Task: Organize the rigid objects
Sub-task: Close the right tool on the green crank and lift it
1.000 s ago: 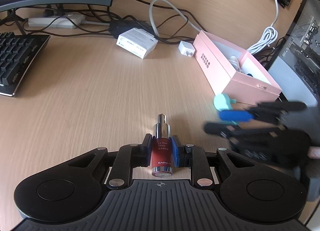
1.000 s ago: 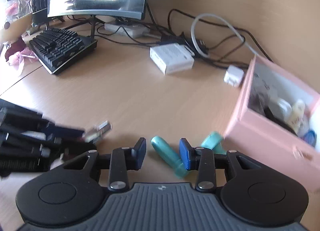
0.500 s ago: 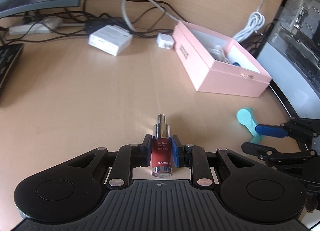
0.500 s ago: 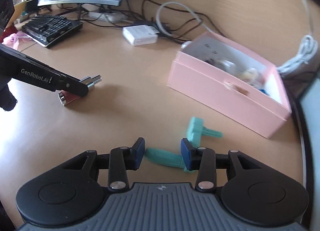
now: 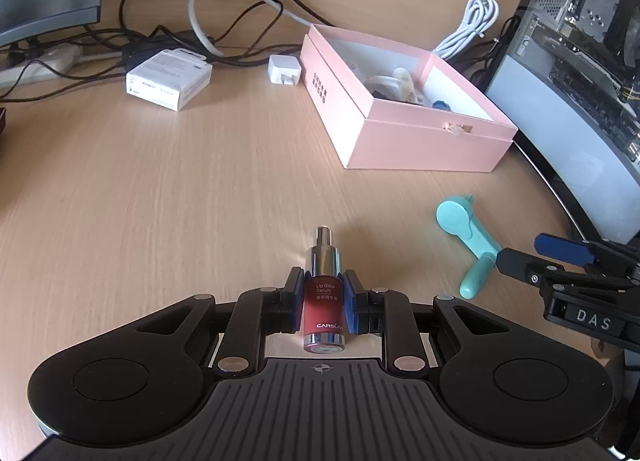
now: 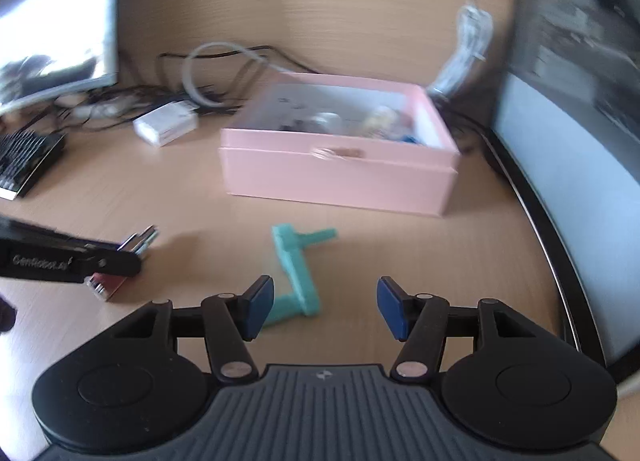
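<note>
My left gripper [image 5: 322, 285] is shut on a red lip serum bottle [image 5: 323, 313], whose silver cap points ahead, low over the desk. From the right wrist view the same bottle [image 6: 140, 239] shows at the left in that gripper [image 6: 100, 261]. A teal plastic crank piece [image 6: 294, 261] lies on the desk before an open pink box [image 6: 336, 177] holding small items. My right gripper [image 6: 326, 301] is just behind the piece; its jaws are opening, and one end of the piece lies by the left pad with nothing pressing on it. The left wrist view has this piece [image 5: 460, 225], the right gripper [image 5: 520, 255] and the box [image 5: 420, 145].
A white carton [image 5: 168, 79], a white charger plug [image 5: 284, 69] and tangled cables [image 5: 224, 1] lie at the back. A keyboard [image 6: 24, 161] and monitor are far left. A computer case [image 5: 580, 61] stands close on the right, along the desk's curved edge.
The right gripper's jaws have spread off the teal piece, which now rests on the desk. Both views have swung toward the pink box; the left gripper still holds the bottle.
</note>
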`<state>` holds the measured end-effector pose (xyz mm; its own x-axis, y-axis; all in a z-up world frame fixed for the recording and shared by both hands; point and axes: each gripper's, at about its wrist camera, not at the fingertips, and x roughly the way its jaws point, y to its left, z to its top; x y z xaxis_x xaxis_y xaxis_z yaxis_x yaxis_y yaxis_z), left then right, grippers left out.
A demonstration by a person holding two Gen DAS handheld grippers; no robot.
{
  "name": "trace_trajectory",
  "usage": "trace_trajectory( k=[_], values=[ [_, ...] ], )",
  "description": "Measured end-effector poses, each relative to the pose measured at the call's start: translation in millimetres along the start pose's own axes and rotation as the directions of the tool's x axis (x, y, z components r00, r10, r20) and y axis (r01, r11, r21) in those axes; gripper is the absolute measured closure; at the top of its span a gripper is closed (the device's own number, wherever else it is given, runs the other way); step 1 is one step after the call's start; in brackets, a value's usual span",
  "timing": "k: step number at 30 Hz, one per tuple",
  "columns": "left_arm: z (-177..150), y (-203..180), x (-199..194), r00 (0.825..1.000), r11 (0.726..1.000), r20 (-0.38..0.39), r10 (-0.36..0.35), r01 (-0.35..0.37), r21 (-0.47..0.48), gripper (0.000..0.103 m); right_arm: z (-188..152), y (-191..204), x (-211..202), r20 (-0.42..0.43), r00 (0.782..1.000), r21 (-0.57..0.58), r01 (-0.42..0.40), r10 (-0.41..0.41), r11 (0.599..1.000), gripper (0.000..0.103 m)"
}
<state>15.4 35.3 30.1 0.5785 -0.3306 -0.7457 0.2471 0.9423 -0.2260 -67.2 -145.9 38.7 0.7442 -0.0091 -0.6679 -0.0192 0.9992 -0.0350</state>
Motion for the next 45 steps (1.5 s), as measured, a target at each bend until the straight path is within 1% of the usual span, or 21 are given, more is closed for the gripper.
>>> trace_trajectory(
  k=[3, 8, 13, 18, 20, 22, 25, 27, 28, 29, 30, 34, 36, 40, 43, 45],
  values=[
    [-0.6, -5.7, 0.6, 1.0, 0.999, -0.002, 0.022, -0.022, 0.024, 0.079, -6.0, -0.7, -1.4, 0.005, 1.0, 0.033, 0.009, -0.01, 0.999, 0.042],
    [-0.1, -9.3, 1.4, 0.999, 0.998, -0.007, 0.038, -0.038, 0.041, 0.079, -7.7, 8.1, 0.6, 0.001, 1.0, -0.007, -0.009, 0.009, 1.0, 0.042],
    [-0.3, -9.3, 1.1, 0.999, 0.998, -0.007, 0.038, -0.038, 0.043, 0.079, 5.4, 12.1, 11.2, 0.001, 1.0, -0.033, -0.018, 0.018, 0.999, 0.042],
    [-1.9, -7.8, -0.1, 1.0, 0.999, -0.004, 0.025, -0.025, 0.036, 0.079, 11.1, 16.9, 26.1, -0.018, 0.999, -0.097, -0.042, 0.041, 0.994, 0.042],
    [-3.1, -6.9, -1.0, 1.0, 0.999, -0.002, 0.018, -0.017, 0.037, 0.079, 13.5, 17.8, 31.5, -0.011, 0.999, -0.117, -0.035, 0.034, 0.992, 0.042],
    [-4.1, -6.5, -1.9, 1.0, 0.999, -0.002, 0.013, -0.013, 0.037, 0.079, 17.8, 17.2, 38.8, -0.002, 1.0, -0.124, -0.03, 0.03, 0.992, 0.042],
    [-4.6, -6.3, -2.5, 1.0, 0.999, -0.004, 0.008, -0.007, 0.04, 0.079, 27.0, 15.0, 53.4, -0.023, 0.999, -0.113, -0.052, 0.049, 0.992, 0.042],
    [-4.4, -5.9, -2.7, 1.0, 0.999, -0.006, 0.004, -0.004, 0.04, 0.079, 31.2, 15.4, 62.2, -0.044, 0.998, -0.11, -0.058, 0.053, 0.992, 0.045],
    [-4.8, -5.6, -2.8, 1.0, 0.999, -0.005, 0.002, -0.002, 0.04, 0.079, 32.0, 15.1, 65.4, -0.059, 0.996, -0.106, -0.066, 0.06, 0.992, 0.049],
    [-5.2, -5.6, -2.9, 1.0, 0.999, -0.003, 0.001, -0.001, 0.038, 0.079, 32.5, 14.0, 66.7, -0.066, 0.995, -0.095, -0.08, 0.074, 0.992, 0.056],
    [-5.0, -5.4, -2.9, 1.0, 0.999, -0.004, 0.001, -0.001, 0.037, 0.079, 32.8, 12.6, 66.8, -0.071, 0.994, -0.084, -0.09, 0.084, 0.992, 0.057],
    [-4.1, -4.5, -2.8, 1.0, 0.999, -0.009, -0.007, 0.008, 0.052, 0.079, 31.4, 9.8, 57.1, -0.073, 0.991, -0.072, -0.114, 0.108, 0.991, 0.058],
    [-5.6, -3.9, -3.4, 1.0, 0.998, -0.003, -0.013, 0.014, 0.068, 0.079, 31.5, 9.8, 47.1, -0.067, 0.992, -0.087, -0.115, 0.109, 0.99, 0.058],
    [-9.5, -9.6, -4.4, 1.0, 0.993, 0.009, -0.006, 0.004, 0.121, 0.079, 35.5, 4.6, 17.2, -0.022, 0.992, -0.098, -0.124, 0.123, 0.987, 0.058],
    [-11.5, -12.8, -4.9, 1.0, 0.989, 0.007, -0.025, 0.023, 0.148, 0.079, 37.5, -3.1, -4.8, 0.008, 0.991, -0.08, -0.133, 0.134, 0.988, 0.058],
    [-12.6, -13.6, -5.3, 0.999, 0.986, 0.004, -0.037, 0.036, 0.164, 0.079, 37.2, -7.9, -15.2, 0.02, 0.992, -0.077, -0.125, 0.127, 0.989, 0.058]
  ],
)
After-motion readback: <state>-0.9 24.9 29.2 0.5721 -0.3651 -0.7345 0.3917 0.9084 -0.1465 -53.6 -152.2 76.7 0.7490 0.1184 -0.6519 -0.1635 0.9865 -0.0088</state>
